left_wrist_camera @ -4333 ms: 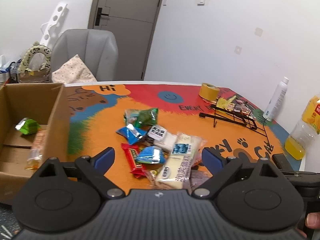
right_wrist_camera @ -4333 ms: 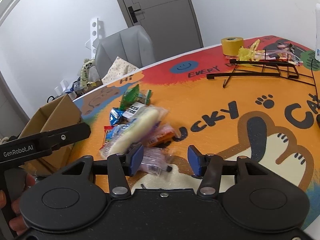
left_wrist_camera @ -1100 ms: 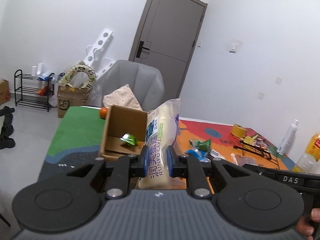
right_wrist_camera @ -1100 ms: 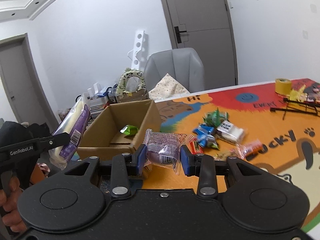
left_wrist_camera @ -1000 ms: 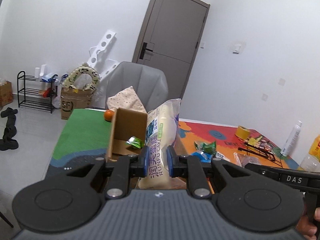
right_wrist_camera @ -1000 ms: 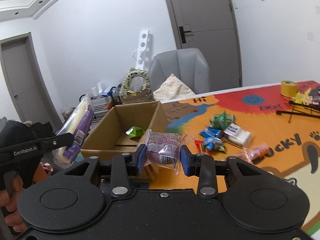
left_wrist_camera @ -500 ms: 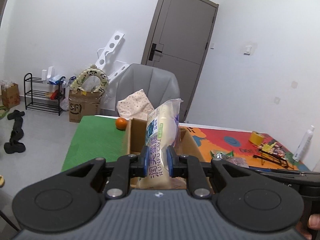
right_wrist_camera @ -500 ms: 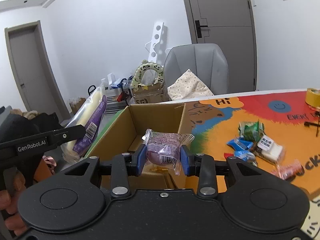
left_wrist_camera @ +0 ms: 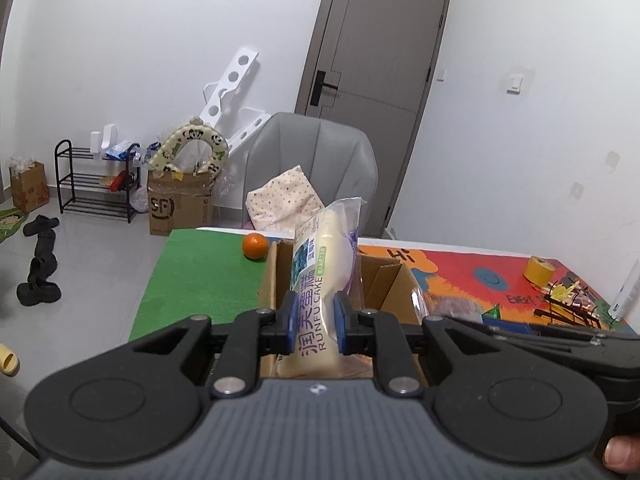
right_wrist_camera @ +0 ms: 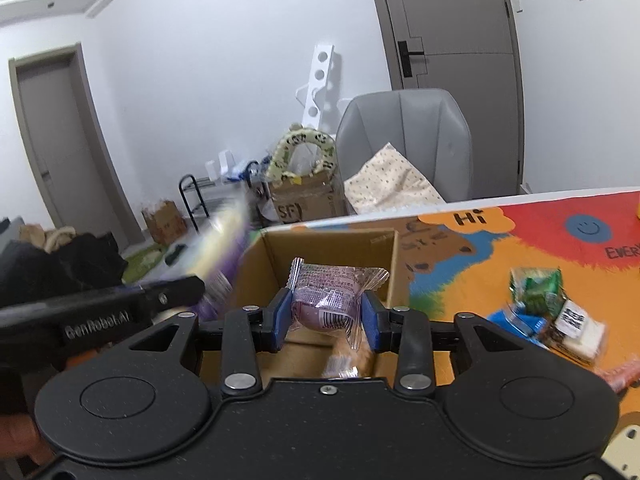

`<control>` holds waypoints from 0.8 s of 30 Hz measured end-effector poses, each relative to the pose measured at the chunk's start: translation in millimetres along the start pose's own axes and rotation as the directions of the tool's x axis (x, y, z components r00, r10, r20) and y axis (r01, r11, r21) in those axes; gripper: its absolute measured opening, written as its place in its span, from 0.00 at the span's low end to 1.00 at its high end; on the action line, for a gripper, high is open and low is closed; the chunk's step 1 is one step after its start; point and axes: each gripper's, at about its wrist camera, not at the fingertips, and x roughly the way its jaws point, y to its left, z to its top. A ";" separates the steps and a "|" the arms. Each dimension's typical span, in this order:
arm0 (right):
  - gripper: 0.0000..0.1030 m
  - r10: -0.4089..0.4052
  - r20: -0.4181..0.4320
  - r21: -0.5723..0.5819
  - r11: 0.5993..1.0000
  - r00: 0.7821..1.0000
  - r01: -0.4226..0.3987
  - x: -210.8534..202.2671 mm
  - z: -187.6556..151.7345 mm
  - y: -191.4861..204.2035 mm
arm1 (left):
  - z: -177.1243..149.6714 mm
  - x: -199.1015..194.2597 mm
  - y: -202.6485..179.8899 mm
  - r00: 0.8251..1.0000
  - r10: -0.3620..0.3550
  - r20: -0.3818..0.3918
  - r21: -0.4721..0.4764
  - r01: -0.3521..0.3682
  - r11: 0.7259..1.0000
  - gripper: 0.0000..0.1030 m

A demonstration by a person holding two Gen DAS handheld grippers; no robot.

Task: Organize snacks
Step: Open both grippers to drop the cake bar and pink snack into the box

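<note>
My left gripper (left_wrist_camera: 314, 322) is shut on a long cream cake packet (left_wrist_camera: 324, 272) and holds it upright over the near left edge of the open cardboard box (left_wrist_camera: 384, 280). My right gripper (right_wrist_camera: 325, 318) is shut on a purple wrapped snack (right_wrist_camera: 330, 296) and holds it above the box (right_wrist_camera: 328, 248). A wrapped snack (right_wrist_camera: 344, 356) lies inside the box. The left gripper with its blurred packet (right_wrist_camera: 224, 240) shows at the left of the right wrist view. Loose snacks (right_wrist_camera: 552, 308) lie on the colourful mat (right_wrist_camera: 500, 264) to the right of the box.
An orange (left_wrist_camera: 255, 246) sits on the green mat (left_wrist_camera: 200, 280) beside the box. A grey chair (left_wrist_camera: 312, 172) with a cushion stands behind the table. A tape roll (left_wrist_camera: 538, 270) and a wire rack (left_wrist_camera: 568, 304) are at the far right.
Both grippers have moved left toward the box, each still holding its snack. The box now lies directly under both. The left gripper's packet is blurred with motion in the right wrist view.
</note>
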 end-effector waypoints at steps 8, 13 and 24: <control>0.67 -0.026 0.033 0.034 0.999 0.999 0.025 -15.3 -12.3 -14.5 | -2.1 -7.8 5.9 0.999 0.044 0.025 -0.015 -0.044 0.999 0.76; 0.84 -0.084 0.058 0.089 0.993 0.995 0.079 -41.6 -20.1 -33.1 | -4.8 -19.0 0.6 0.999 0.044 0.025 -0.026 -0.043 0.999 0.79; 1.00 -0.094 0.088 0.232 0.970 0.992 0.071 -103.5 -38.7 -94.9 | -21.6 -44.2 -42.5 1.000 -0.029 0.007 -0.042 0.029 0.999 0.94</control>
